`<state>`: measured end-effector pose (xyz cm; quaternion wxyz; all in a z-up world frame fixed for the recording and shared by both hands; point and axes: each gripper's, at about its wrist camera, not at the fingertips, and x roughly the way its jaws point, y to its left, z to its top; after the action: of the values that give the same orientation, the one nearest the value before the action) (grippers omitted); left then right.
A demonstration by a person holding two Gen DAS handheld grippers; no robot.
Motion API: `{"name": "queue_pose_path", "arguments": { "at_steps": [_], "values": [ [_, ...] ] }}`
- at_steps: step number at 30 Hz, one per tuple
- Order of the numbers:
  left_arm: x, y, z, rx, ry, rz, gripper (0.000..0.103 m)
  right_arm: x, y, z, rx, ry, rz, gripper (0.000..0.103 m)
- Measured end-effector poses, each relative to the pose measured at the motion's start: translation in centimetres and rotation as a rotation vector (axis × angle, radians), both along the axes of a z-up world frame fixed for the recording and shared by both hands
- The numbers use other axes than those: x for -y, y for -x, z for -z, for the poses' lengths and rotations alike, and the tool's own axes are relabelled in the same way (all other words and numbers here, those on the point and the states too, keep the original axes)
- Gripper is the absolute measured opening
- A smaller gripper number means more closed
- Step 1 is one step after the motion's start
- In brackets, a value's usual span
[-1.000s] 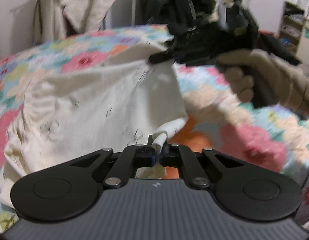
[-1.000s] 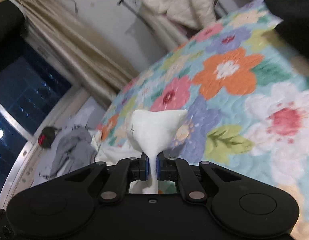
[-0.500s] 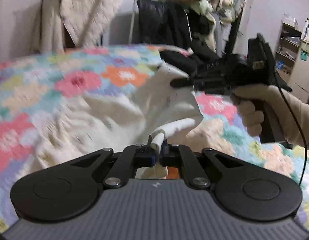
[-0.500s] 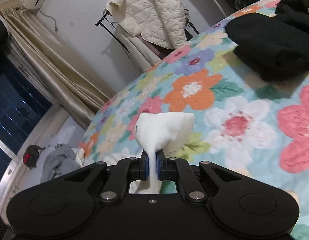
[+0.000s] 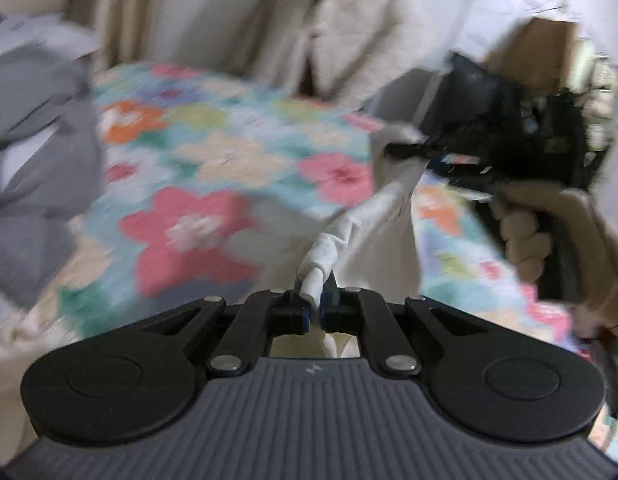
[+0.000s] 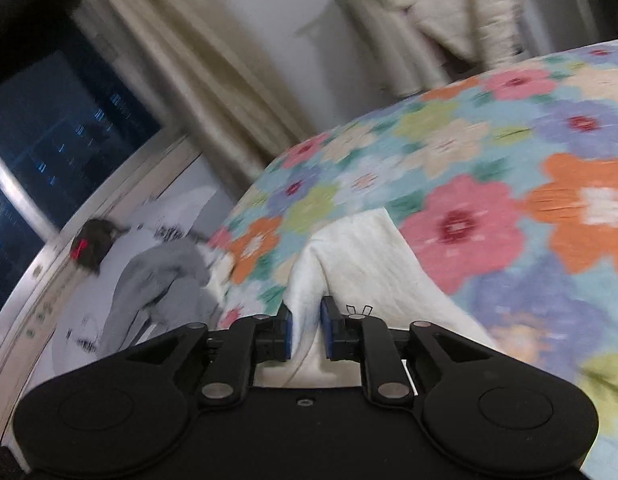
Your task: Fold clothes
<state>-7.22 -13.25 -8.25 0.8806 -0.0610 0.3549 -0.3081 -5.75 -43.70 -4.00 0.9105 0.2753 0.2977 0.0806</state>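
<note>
The left wrist view is looking forward, close over the floral quilted bedspread (image 5: 213,168), toward a hanging cream quilted jacket (image 5: 361,40). The right wrist view is facing low across the same bedspread (image 6: 509,184) toward beige curtains (image 6: 197,92) and a dark window (image 6: 57,128). Both are sharing the white printed garment (image 5: 385,232) (image 6: 373,256).

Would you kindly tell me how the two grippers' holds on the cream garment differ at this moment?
The left gripper pinches a thin rolled edge of the cream garment, pads nearly together. The right gripper stands wider, with a thicker bunch of cloth between its pads. Both have blue pads and hold the same garment above the floral quilt.
</note>
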Motion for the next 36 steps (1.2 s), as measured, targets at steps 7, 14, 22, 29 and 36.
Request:
{"name": "queue_pose_path", "arguments": {
  "at_steps": [7, 14, 22, 29, 36],
  "values": [
    [-0.9, -2.1, 4.1, -0.13, -0.002, -0.071, 0.007, 0.1, 0.5, 0.3, 0.043, 0.051, 0.025, 0.056],
    [-1.5, -2.1, 3.5, -0.101, -0.019, -0.108, 0.012, 0.3, 2.9, 2.4, -0.026, 0.136, 0.045, 0.056],
    [-1.7, -2.6, 2.8, -0.071, -0.026, -0.105, 0.04, -1.3, 3.3, 5.8, -0.132, 0.357, 0.031, 0.056],
    [-2.9, -2.9, 4.6, -0.329, 0.081, -0.098, 0.059, 3.6, 8.2, 5.9, -0.129, 0.049, 0.172, 0.06],
    [-3.2, -2.5, 5.7, -0.509, 0.294, -0.034, 0.072, 7.2, 11.5, 9.9, -0.14, -0.365, 0.194, 0.066]
  ]
}}
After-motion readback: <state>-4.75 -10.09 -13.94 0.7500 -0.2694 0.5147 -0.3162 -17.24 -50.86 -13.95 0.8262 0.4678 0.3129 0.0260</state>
